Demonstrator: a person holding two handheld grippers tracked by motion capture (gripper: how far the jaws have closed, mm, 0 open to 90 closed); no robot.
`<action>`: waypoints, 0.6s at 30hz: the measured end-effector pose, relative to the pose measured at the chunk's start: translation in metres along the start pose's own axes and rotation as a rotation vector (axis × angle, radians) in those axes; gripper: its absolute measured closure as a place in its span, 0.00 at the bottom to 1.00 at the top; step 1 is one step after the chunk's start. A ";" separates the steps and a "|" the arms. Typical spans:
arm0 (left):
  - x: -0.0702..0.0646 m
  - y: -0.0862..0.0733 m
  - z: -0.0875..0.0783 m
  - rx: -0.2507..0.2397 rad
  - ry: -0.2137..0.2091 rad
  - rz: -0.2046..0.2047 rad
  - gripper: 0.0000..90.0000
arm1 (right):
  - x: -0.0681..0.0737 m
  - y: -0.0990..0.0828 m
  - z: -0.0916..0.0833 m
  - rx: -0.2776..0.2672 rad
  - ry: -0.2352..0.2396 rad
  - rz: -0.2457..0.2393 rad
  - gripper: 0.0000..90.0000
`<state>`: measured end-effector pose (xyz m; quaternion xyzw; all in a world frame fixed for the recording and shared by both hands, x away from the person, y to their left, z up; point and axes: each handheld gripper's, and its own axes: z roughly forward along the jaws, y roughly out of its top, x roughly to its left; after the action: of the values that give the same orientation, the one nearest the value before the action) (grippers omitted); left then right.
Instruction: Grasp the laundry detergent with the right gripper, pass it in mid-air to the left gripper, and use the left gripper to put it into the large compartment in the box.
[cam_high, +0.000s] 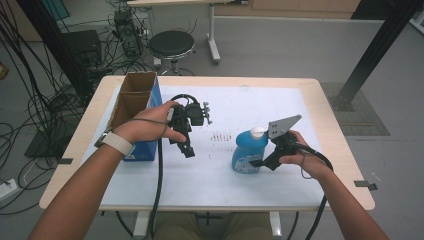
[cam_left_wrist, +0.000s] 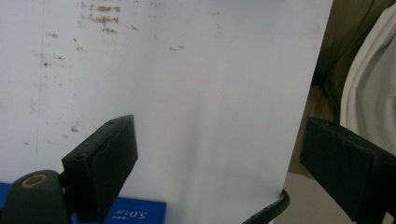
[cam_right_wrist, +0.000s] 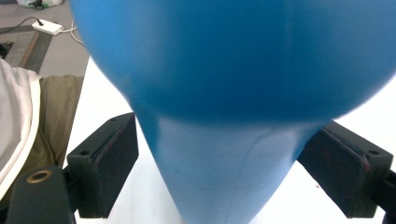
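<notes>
A blue plastic bottle (cam_high: 247, 152) with a white cap (cam_high: 257, 132) stands upright right of the table's middle. My right gripper (cam_high: 260, 154) reaches it from the right, a grey three-cornered plate (cam_high: 282, 126) on top. In the right gripper view the bottle (cam_right_wrist: 224, 70) sits between the jaws of that gripper (cam_right_wrist: 219, 154); the pads (cam_right_wrist: 109, 158) flank its tapering body with slim gaps of white table beside them. My left gripper (cam_high: 186, 145) hangs over the mat next to a cardboard box, jaws wide. Nothing lies between the jaws of the left gripper (cam_left_wrist: 219, 154).
An open-topped blue and brown cardboard box (cam_high: 135, 107) stands at the table's left; its blue corner (cam_left_wrist: 135, 213) appears under the left jaw. A white mat (cam_high: 250, 100) covers the table. A black stool (cam_high: 171, 44) and cables (cam_high: 30, 100) lie beyond.
</notes>
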<state>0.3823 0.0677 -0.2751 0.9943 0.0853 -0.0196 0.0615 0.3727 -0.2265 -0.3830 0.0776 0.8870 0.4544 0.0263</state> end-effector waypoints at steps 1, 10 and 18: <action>0.000 0.000 0.000 -0.002 0.000 0.000 0.13 | 0.000 0.000 0.000 0.000 0.000 0.000 0.15; 0.000 0.000 0.000 -0.001 0.002 -0.004 0.13 | 0.001 -0.002 0.003 -0.004 0.009 -0.001 0.17; 0.000 0.000 0.000 -0.001 0.001 -0.003 0.13 | 0.000 -0.002 0.003 -0.021 0.006 -0.007 0.19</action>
<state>0.3824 0.0674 -0.2751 0.9941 0.0869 -0.0193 0.0617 0.3724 -0.2250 -0.3861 0.0732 0.8825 0.4638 0.0262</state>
